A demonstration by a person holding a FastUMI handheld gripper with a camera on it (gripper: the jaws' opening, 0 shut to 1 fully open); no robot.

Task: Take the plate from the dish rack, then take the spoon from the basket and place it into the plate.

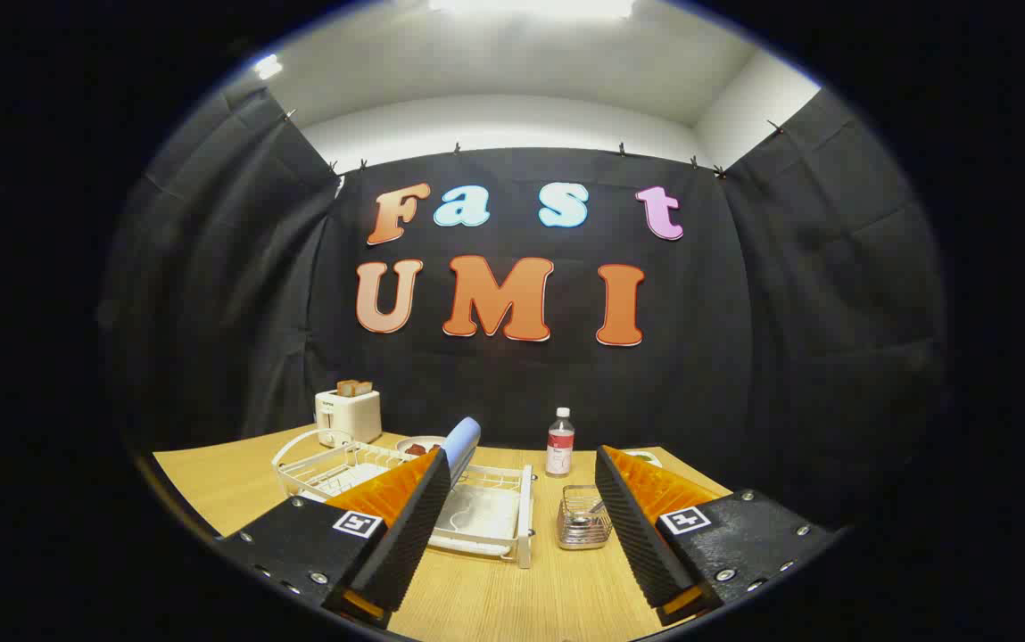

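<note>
Tongs: the tongs stand spread wide with nothing between the fingers, held above the near part of the surface, well short of the rack.
Plate: a pale blue plate stands on edge in the white dish rack, just beyond the left finger, whose tip covers its lower part.
Spoon: a spoon leans in the small wire basket, just beside the rack and close ahead of the right finger.
Other things: a toaster holding bread stands beyond the rack; a bottle stands behind the basket.
Progress: judging by how things lie, neither step is done yet.
Risk, plate: the upright rim is thin and likely slick; a shallow pinch could let it slide or swing, and lifting at an angle could catch the rack's wires and drag the light rack along.
Risk, basket: a wide approach could nudge the basket or tip the bottle.
Risk, spoon: the handle is slim and the basket light, so a poor grip may lift or topple the basket.
</note>
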